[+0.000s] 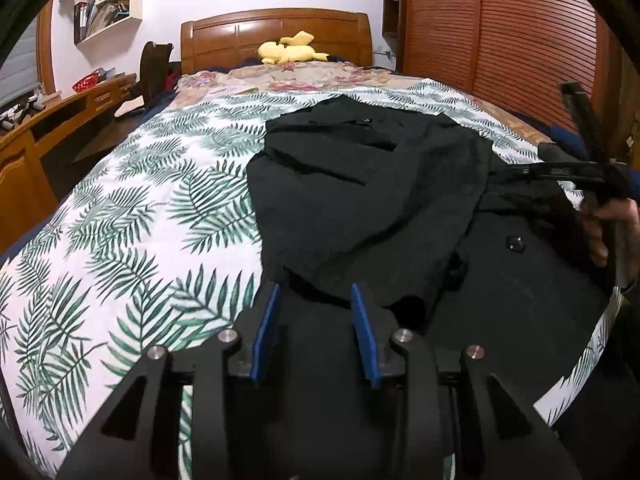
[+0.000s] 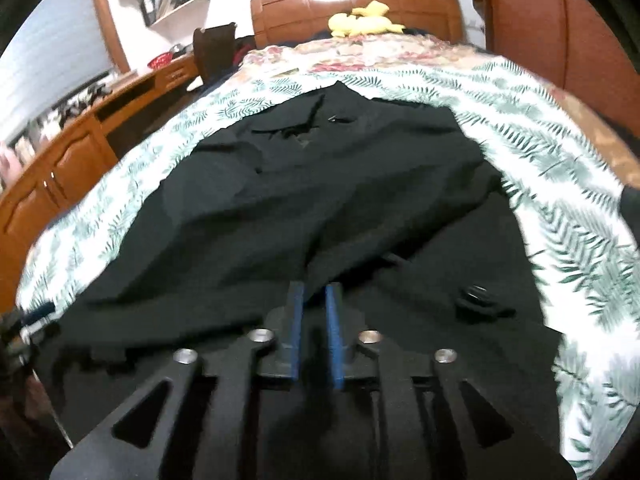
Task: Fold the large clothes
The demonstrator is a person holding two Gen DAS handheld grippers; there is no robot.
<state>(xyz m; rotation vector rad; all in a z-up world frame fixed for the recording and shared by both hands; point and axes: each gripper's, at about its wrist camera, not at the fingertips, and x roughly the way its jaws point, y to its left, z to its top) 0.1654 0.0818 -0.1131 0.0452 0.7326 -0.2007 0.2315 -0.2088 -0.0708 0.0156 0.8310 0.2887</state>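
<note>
A large black garment (image 1: 368, 200) lies spread on the bed, its collar toward the headboard and a button (image 1: 515, 244) on its near right part. It also fills the middle of the right wrist view (image 2: 304, 200). My left gripper (image 1: 316, 296) is open, its blue pads (image 1: 264, 332) straddling the garment's near left edge. My right gripper (image 2: 316, 300) is nearly shut on a raised fold of the black cloth. In the left wrist view the right gripper (image 1: 504, 174) reaches in from the right, gripping a fold of the garment.
The bed carries a white quilt with green fern leaves (image 1: 132, 216) and a floral cover beyond it. A yellow plush toy (image 1: 290, 50) lies by the wooden headboard (image 1: 276, 28). A wooden desk (image 1: 60, 112) runs along the left; a slatted wardrobe (image 1: 520, 40) stands on the right.
</note>
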